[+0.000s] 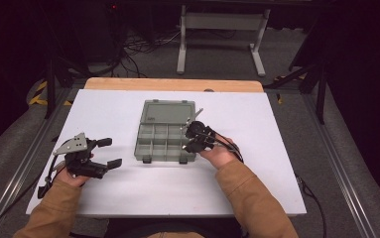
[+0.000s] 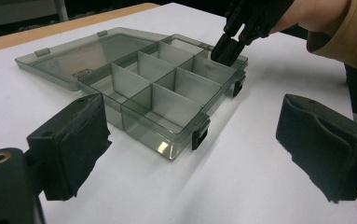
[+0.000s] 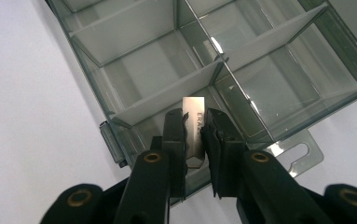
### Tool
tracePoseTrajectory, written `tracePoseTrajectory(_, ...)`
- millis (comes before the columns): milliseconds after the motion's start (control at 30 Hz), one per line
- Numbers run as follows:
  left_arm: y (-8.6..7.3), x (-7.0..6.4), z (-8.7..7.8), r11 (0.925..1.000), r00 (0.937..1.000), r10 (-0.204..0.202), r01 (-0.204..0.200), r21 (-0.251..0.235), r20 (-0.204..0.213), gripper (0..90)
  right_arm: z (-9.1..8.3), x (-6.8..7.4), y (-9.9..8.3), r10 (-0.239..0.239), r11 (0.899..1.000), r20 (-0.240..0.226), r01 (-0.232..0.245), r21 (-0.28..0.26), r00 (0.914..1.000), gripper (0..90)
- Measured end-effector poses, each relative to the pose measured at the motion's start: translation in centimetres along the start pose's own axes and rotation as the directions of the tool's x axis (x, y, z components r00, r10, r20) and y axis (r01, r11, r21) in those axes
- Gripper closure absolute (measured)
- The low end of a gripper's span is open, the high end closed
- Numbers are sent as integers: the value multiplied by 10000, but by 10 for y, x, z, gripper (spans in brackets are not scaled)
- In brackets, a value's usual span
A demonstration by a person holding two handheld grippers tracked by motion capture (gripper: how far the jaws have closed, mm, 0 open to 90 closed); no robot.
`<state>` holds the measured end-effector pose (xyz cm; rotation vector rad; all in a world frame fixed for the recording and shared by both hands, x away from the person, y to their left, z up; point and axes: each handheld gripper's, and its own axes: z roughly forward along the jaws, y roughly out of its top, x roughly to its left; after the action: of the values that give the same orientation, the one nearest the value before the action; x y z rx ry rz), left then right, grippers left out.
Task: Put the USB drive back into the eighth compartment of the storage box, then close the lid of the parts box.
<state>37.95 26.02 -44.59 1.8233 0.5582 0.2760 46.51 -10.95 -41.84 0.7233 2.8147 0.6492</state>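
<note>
Smoky grey plastic makes up the organiser box point(image 3: 223, 70), which lies just past the tips of the right gripper point(image 3: 195, 133), its lid point(image 1: 169, 111) folded flat open on the far side. Between that gripper's jaws sits a small white eraser point(image 3: 194, 122) with dark lettering, pinched upright, held over the box's near edge above a corner compartment. The compartments beyond it, divided by pale partitions, show bare floors. In the high view the right gripper point(image 1: 197, 135) hangs at the box's right side, and the right hand point(image 1: 217, 151) reaches in behind it from a tan sleeve point(image 1: 249, 196), the forearm angled toward the box. The left gripper point(image 1: 103, 152) rests well apart from the box, off to its left on the white table point(image 1: 257, 124), with its jaws spread wide and nothing between them; it points across toward the box. From the left gripper view the box point(image 2: 162, 100) lies ahead between the open jaws, two dark latches point(image 2: 199, 133) on its near wall, and the right gripper point(image 2: 229, 46) dips at its far corner.
</note>
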Motion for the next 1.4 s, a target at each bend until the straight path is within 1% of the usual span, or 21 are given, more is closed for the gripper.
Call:
tracePoseTrajectory(133, 0, 0, 0, 10000, 10000, 4, -4, 6, 4, 99, 1, 0, 0, 1, 10000, -30, -1, 42, 10000, 783)
tracePoseTrajectory(233, 0, 0, 0, 10000, 10000, -27, 27, 15, 9, 99, 0, 0, 0, 39, 10000, -39, -39, -68, 10000, 730)
tracePoseTrajectory(267, 0, 2, 1, 9999, 9998, -151, 150, 57, 136, 97, -1, 1, 0, 19, 9999, -26, -20, -121, 10000, 731)
tracePoseTrajectory(300, 0, 2, 1, 9997, 9996, -231, 230, 35, 134, 84, -2, 1, 0, 10, 9998, -4, -10, -185, 10000, 733)
tracePoseTrajectory(333, 0, 3, 1, 9997, 9997, -234, 234, -17, 121, 69, -4, 1, -1, 19, 9997, 16, -19, -249, 10000, 742)
tracePoseTrajectory(367, 1, 4, 1, 9993, 9991, -363, 364, -39, 199, 66, -6, 1, -1, 23, 9995, 24, -22, -319, 10000, 755)
tracePoseTrajectory(433, 3, 6, 1, 9989, 9987, -459, 458, 8, 243, 57, -11, 0, -3, 47, 9987, 37, -45, -511, 10000, 804)
tracePoseTrajectory(500, 6, 8, 1, 9991, 9993, -349, 346, 254, 113, 50, -16, -2, -4, 98, 9976, -20, -99, -688, 10000, 853)
tracePoseTrajectory(533, 8, 10, 1, 9988, 9994, -268, 259, 409, 222, 50, -19, -4, -5, 121, 9969, 1, -120, -772, 9999, 880)
tracePoseTrajectory(567, 9, 11, 1, 9983, 9987, -388, 374, 443, 329, 37, -22, -5, -7, 134, 9965, 71, -128, -820, 9999, 900)
tracePoseTrajectory(667, 14, 14, 2, 9976, 9996, -263, 256, 635, 101, 31, -29, -9, -9, 212, 9946, 89, -202, -1015, 9997, 900)
tracePoseTrajectory(800, 21, 17, 5, 9962, 9998, -188, 187, 850, 3, 60, -39, -16, -13, 286, 9911, 217, -256, -1306, 9994, 900)
tracePoseTrajectory(833, 22, 17, 6, 9949, 9993, -351, 340, 947, 96, 80, -41, -17, -14, 314, 9904, 247, -278, -1352, 9992, 900)
tracePoseTrajectory(867, 24, 19, 7, 9948, 9997, -235, 227, 997, 68, 105, -42, -18, -14, 334, 9895, 281, -291, -1418, 9990, 900)
tracePoseTrajectory(967, 28, 24, 10, 9924, 9994, -352, 341, 1180, 69, 180, -46, -22, -16, 408, 9873, 399, -341, -1553, 9984, 900)
tracePoseTrajectory(1033, 32, 29, 12, 9909, 9994, -348, 346, 1299, -10, 237, -48, -25, -16, 311, 9866, 501, -226, -1614, 9983, 900)
tracePoseTrajectory(1100, 34, 31, 13, 9899, 9994, -339, 341, 1379, -40, 297, -49, -27, -16, 334, 9866, 533, -244, -1615, 9980, 900)
tracePoseTrajectory(1167, 40, 38, 18, 9856, 9996, -295, 296, 1663, -28, 344, -50, -33, -15, 377, 9856, 565, -278, -1670, 9977, 900)
tracePoseTrajectory(1267, 46, 44, 23, 9797, 9996, -225, 257, 1988, -186, 433, -50, -37, -14, 417, 9862, 605, -314, -1624, 9973, 900)
tracePoseTrajectory(1300, 48, 46, 24, 9785, 9993, -303, 337, 2034, -200, 460, -50, -39, -14, 417, 9860, 630, -309, -1641, 9971, 900)
tracePoseTrajectory(1400, 53, 52, 30, 9733, 9987, -263, 357, 2265, -444, 568, -50, -44, -12, 488, 9853, 605, -381, -1668, 9970, 900)
